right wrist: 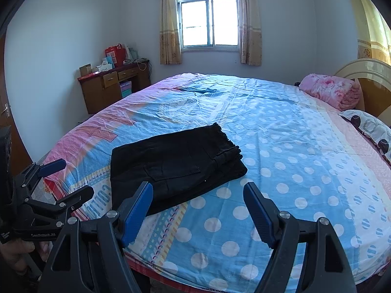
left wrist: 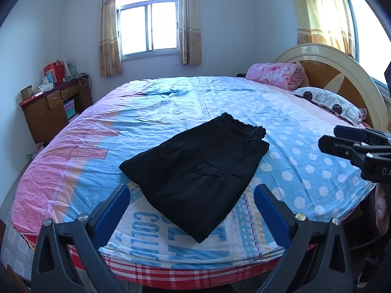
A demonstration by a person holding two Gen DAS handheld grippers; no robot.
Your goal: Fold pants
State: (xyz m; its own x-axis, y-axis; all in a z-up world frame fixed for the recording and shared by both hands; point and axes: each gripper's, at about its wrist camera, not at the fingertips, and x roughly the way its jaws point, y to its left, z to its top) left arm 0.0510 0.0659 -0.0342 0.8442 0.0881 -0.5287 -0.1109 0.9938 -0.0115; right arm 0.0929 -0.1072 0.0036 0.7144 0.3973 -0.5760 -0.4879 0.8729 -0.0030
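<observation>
Left wrist view showed the black pants [left wrist: 195, 168] already folded compact on the bed [left wrist: 305, 171], both the left gripper [left wrist: 191, 204] and right gripper [right wrist: 198, 201] spread, empty, just short of them; folding looked finished, leaving only withdrawal.

1. Daylight pours in through the far window [left wrist: 149, 26], which is blown out to white in both views.
2. A second window [left wrist: 366, 24] at the right edge glows through a sunlit yellow curtain [left wrist: 320, 12].
3. The bedspread [right wrist: 281, 146] is evenly lit with a cool blue cast.
4. Black pants [right wrist: 176, 161] show little detail.
5. Fisheye distortion bends walls and bed; corners are dark.
6. Focus is sharp; no motion blur.
</observation>
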